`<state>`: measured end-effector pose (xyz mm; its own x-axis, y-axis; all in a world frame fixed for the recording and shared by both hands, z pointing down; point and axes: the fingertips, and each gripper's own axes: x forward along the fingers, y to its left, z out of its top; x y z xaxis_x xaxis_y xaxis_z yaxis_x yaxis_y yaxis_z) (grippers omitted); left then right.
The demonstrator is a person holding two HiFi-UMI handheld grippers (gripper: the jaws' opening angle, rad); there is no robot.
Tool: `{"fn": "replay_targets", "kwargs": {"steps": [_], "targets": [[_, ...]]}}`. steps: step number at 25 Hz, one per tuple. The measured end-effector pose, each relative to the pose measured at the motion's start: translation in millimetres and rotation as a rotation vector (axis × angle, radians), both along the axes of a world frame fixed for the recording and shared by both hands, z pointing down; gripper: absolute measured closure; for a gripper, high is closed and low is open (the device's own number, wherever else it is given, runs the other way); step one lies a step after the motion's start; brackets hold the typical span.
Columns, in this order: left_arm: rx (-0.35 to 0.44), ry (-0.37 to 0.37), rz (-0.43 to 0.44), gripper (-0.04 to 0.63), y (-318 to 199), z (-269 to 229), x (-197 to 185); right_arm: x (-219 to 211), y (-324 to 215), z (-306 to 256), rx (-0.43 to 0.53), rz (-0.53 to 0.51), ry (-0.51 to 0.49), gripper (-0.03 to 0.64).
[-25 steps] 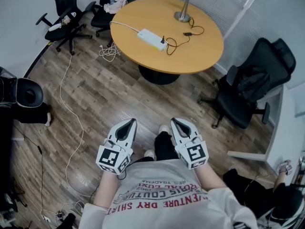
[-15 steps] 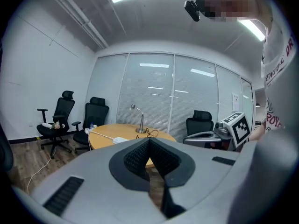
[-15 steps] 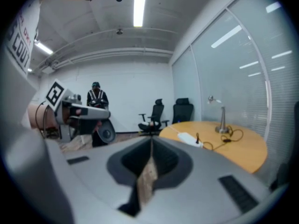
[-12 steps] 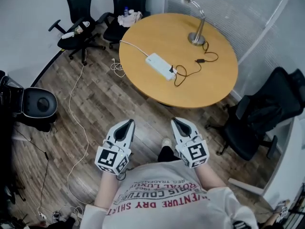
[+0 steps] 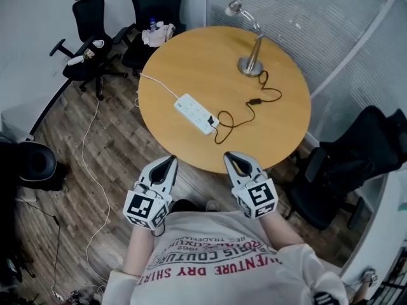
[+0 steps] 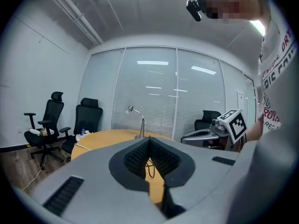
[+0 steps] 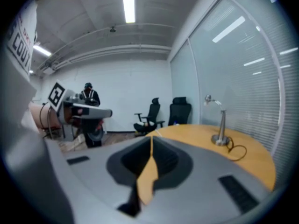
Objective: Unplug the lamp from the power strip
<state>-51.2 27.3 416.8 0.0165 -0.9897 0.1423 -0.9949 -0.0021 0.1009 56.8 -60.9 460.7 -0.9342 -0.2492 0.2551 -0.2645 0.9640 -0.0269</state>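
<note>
A silver desk lamp point(image 5: 249, 42) stands at the far side of the round wooden table point(image 5: 191, 68). Its black cord point(image 5: 245, 110) runs to a black plug point(image 5: 214, 122) seated in the near end of a white power strip point(image 5: 195, 113) lying mid-table. Both grippers hover at the table's near edge, well short of the strip. My left gripper point(image 5: 170, 161) is shut and empty, and so is my right gripper point(image 5: 231, 157). The lamp point(image 6: 138, 121) also shows in the left gripper view, and the lamp point(image 7: 217, 120) shows in the right gripper view.
Black office chairs stand behind the table point(image 5: 89, 37) point(image 5: 152, 5) and at the right point(image 5: 356, 164). A white cable point(image 5: 95, 164) trails from the strip over the wooden floor. A glass wall with blinds point(image 5: 331, 18) runs behind the lamp. A black round bin point(image 5: 35, 164) sits at left.
The person has walked up to the table: it has come from far ahead to right in front of the grippers. Both grippers stay shut and side by side.
</note>
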Motion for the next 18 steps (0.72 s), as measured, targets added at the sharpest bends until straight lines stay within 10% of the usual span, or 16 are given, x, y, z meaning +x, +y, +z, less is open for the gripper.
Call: {"fn": "replay_targets", "kwargs": {"steps": [18], "targets": [[-0.088,-0.008,0.435,0.568,-181,41,-106,-70,-120,30,-0.081,0.423,0.058,0.586]]}}
